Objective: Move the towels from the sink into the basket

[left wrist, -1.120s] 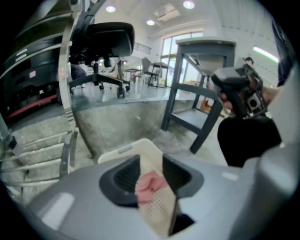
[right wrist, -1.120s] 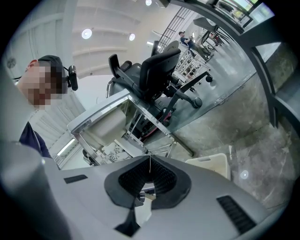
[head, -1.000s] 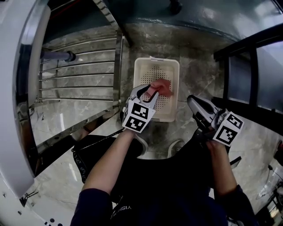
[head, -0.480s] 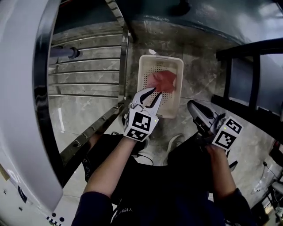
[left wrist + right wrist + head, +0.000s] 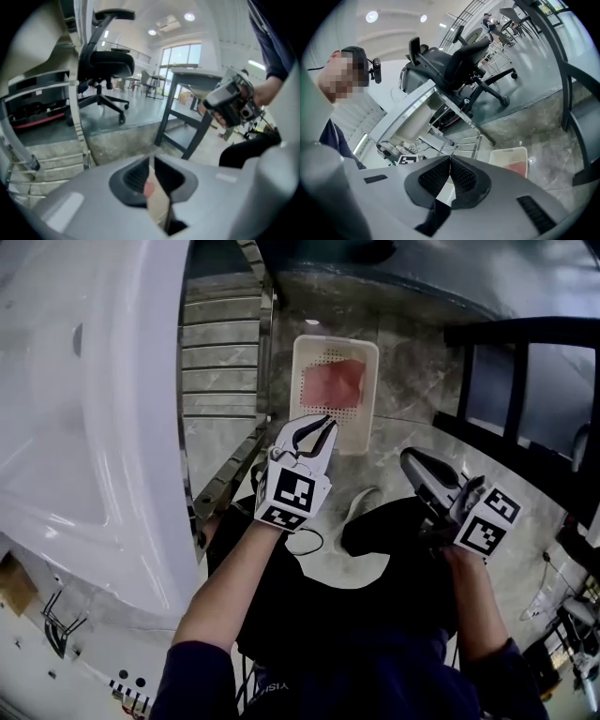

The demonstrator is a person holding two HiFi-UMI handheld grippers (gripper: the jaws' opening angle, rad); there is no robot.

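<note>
A pink towel (image 5: pixel 333 383) lies flat inside the cream perforated basket (image 5: pixel 298 381) on the marble floor. My left gripper (image 5: pixel 324 421) hangs above the basket's near edge. Its jaws have just been closing with nothing between them, and the tips now meet. In the left gripper view (image 5: pixel 153 158), a sliver of the towel (image 5: pixel 149 188) shows through the wedge below the tips. My right gripper (image 5: pixel 406 458) is held right of the basket, shut and empty. The right gripper view (image 5: pixel 450 157) shows basket (image 5: pixel 508 154) and towel (image 5: pixel 516 166) beyond it. The white sink (image 5: pixel 84 409) fills the left.
A steel rack with horizontal bars (image 5: pixel 220 362) stands under the sink, left of the basket. A black-framed table (image 5: pixel 506 381) is at the right. An office chair (image 5: pixel 105 61) stands farther off. The person's legs and shoes are just below the grippers.
The left gripper let go of the pink towel, which now lies in the basket; it lifted away and its jaws closed. The right gripper rose too. More of the sink has come into view.
</note>
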